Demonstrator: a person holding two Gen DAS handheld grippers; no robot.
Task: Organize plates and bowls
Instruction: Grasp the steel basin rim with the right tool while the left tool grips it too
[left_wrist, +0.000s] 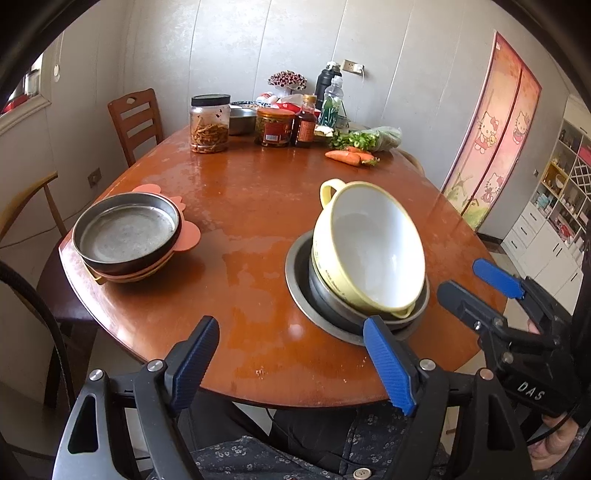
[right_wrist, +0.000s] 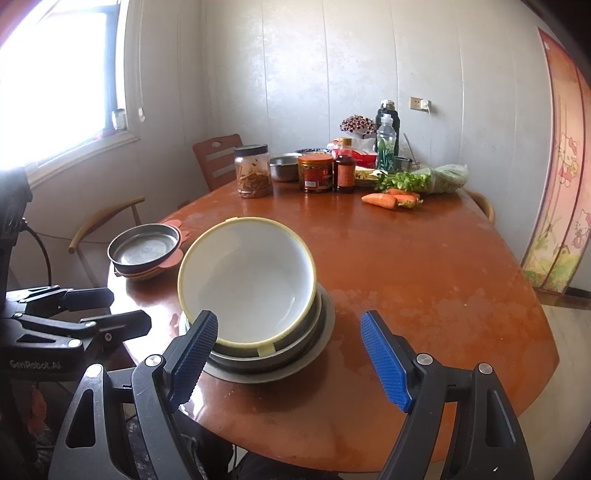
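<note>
Sorting dishes: two piles stand on the round wooden table (left_wrist: 258, 206), and both grippers hang back off its near edge.
Bowl pile: a yellow two-handled bowl (left_wrist: 369, 254) sits tilted in a grey metal bowl (left_wrist: 325, 295), which rests on a flat metal plate (left_wrist: 295, 280) close to the near edge; the yellow bowl leans toward the near edge with one handle high at the back, so it has not seated level in the bowl under it.
Plate pile: a dark metal dish (left_wrist: 127, 230) lies on top of pink and orange plates (left_wrist: 188, 236) at the table's left edge, well apart from the bowl pile, and looks settled.
Left gripper (left_wrist: 291, 354): released, jaws wide with nothing between them; the bowl pile lies just ahead of its right finger (left_wrist: 386, 363), apart from the pad.
Right gripper (right_wrist: 288, 354): also released and empty; the yellow bowl's rim lies just beyond its left finger (right_wrist: 194, 347), and I cannot tell whether the two touch.
Why held so: both tools stand open beside the bowl pile, probably because the yellow bowl has just been set down and left to rest.
Far edge: jars, bottles and carrots (left_wrist: 347, 157) crowd there, clear of the work.
Next need: likely levelling the tilted bowl.
</note>
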